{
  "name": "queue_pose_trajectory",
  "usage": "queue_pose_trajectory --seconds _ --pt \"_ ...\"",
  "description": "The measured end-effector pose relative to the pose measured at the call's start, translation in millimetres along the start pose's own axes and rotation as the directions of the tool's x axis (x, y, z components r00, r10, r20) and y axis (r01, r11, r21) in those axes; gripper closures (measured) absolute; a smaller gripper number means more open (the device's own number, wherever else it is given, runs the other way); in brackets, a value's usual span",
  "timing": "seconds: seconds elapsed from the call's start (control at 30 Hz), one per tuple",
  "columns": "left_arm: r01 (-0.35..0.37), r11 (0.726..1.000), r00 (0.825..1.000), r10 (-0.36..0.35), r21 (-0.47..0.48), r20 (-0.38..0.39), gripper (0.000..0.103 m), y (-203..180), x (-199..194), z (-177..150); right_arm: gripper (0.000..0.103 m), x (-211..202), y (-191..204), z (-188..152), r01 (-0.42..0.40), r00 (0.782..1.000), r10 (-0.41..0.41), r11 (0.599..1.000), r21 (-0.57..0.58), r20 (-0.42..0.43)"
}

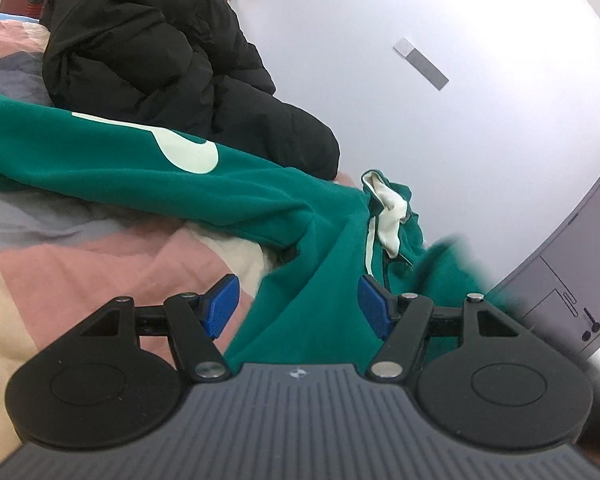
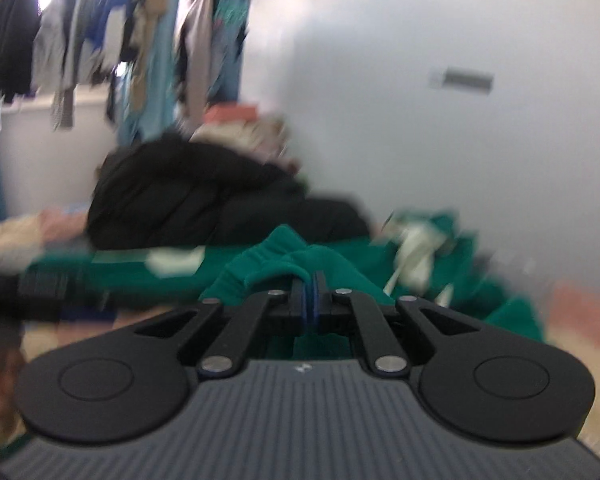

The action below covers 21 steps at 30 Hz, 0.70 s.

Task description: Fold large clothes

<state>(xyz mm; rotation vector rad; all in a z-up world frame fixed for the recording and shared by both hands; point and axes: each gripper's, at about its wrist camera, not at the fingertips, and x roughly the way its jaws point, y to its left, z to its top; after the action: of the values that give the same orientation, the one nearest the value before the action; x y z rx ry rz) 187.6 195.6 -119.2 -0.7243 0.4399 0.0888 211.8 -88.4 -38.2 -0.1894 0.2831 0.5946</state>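
- Right, the big teal-green fleece sweatshirt with the pale logo (image 1: pixel 112 152) sprawls across the pink-and-beige patchwork quilt (image 1: pixel 112 256) from nine o'clock to four o'clock in the left wrist view, its cream-lined hood (image 1: pixel 388 212) bunched at three o'clock against the white wall (image 1: pixel 420 120).
- The right gripper (image 2: pixel 311 294) is clenched, blue pads pinching a ridge of that green fleece dead centre of its view; the picture is streaked, so by my reckoning that hand is sweeping a fold across.
- The left gripper (image 1: pixel 300 306) is released, jaws wide, with green cloth lying between the pads (image 1: pixel 222 306) but not pressed by either.
- To do this fold well, I'd say: keep the pinched edge taut and low, lay it parallel to the body, and let the left tongs pin the cloth at six o'clock so it doesn't drag.
- In the way: the puffy black quilted jacket (image 1: pixel 148 52) heaped at eleven o'clock, touching the sweatshirt's far edge, crowds the landing zone.
- A rail of hanging clothes (image 2: pixel 112 28) fills ten to twelve o'clock in the right view, well clear.
- The loose hood could tuck under crookedly.
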Motion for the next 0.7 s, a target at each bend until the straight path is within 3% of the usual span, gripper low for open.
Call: queue_pose_trajectory --seconds 0.13,0.3,0.33,0.4,0.43,0.47,0.57,0.7 --pt "0.018 1.000 1.000 -0.018 -0.004 -0.003 0.032 3 3 0 0.095 23 24 -43 -0.038 0.991 0.038 0.999 -0.001 -0.125" --pt "0.047 0.999 0.999 -0.046 0.019 -0.025 0.032 0 10 -2 0.092 30 44 -66 -0.059 0.979 0.055 0.998 -0.016 -0.196" --pt "0.053 0.998 0.998 -0.052 0.027 -0.028 0.032 -1 10 -3 0.087 28 43 -67 -0.061 0.977 0.059 0.998 -0.003 -0.206" --pt "0.073 0.996 0.997 -0.071 0.046 -0.035 0.032 -5 11 -5 0.065 20 35 -63 -0.072 0.969 0.080 0.996 0.046 -0.236" --pt "0.086 0.995 0.996 -0.083 0.054 -0.041 0.032 -7 11 -6 0.042 14 32 -64 -0.087 0.967 0.101 0.994 0.070 -0.235" --pt "0.095 0.994 0.995 -0.092 0.058 -0.047 0.032 -9 11 -8 0.031 7 26 -62 -0.111 0.965 0.130 0.989 0.096 -0.229" --pt "0.117 0.991 0.992 -0.113 0.072 -0.058 0.032 -15 11 -13 0.031 -21 11 -62 -0.142 0.967 0.167 0.980 0.139 -0.193" --pt "0.131 0.989 0.990 -0.127 0.074 -0.064 0.032 -23 14 -17 0.031 -39 -11 -60 -0.084 0.982 0.110 0.982 0.168 -0.156"
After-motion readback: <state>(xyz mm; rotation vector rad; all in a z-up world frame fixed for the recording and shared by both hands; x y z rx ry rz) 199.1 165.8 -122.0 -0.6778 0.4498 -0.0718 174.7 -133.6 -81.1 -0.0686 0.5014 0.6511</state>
